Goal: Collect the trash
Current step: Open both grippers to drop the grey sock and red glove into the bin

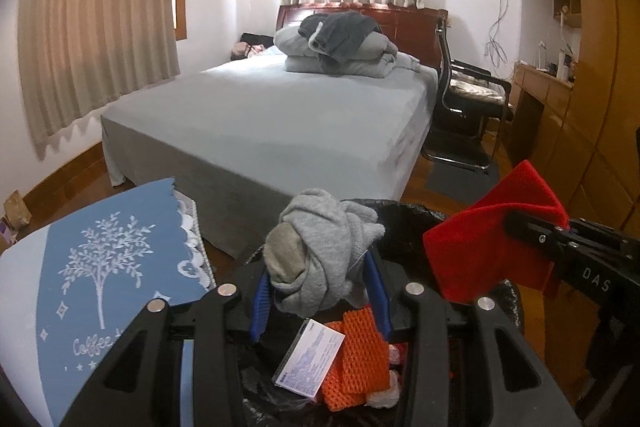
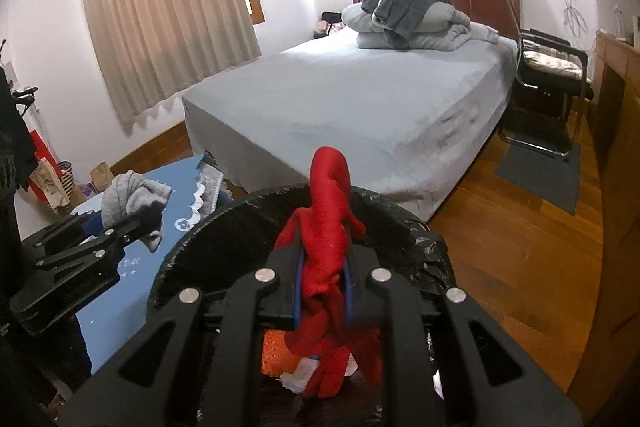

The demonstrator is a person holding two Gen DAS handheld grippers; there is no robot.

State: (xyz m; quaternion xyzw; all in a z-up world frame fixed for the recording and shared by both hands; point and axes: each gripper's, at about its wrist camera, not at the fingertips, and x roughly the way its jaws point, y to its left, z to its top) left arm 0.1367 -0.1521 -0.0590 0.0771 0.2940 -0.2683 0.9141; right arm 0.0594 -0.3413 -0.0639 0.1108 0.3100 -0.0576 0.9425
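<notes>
My left gripper is shut on a bundled grey sock and holds it above the black-lined trash bin. It also shows in the right wrist view with the grey sock. My right gripper is shut on a red cloth over the bin. In the left wrist view the red cloth hangs from the right gripper. Inside the bin lie an orange mesh piece, a printed paper slip and white crumpled scraps.
A blue cloth with a white tree print covers a surface left of the bin. A grey bed with piled bedding stands ahead. A black chair and wooden cabinets stand to the right. The floor is wood.
</notes>
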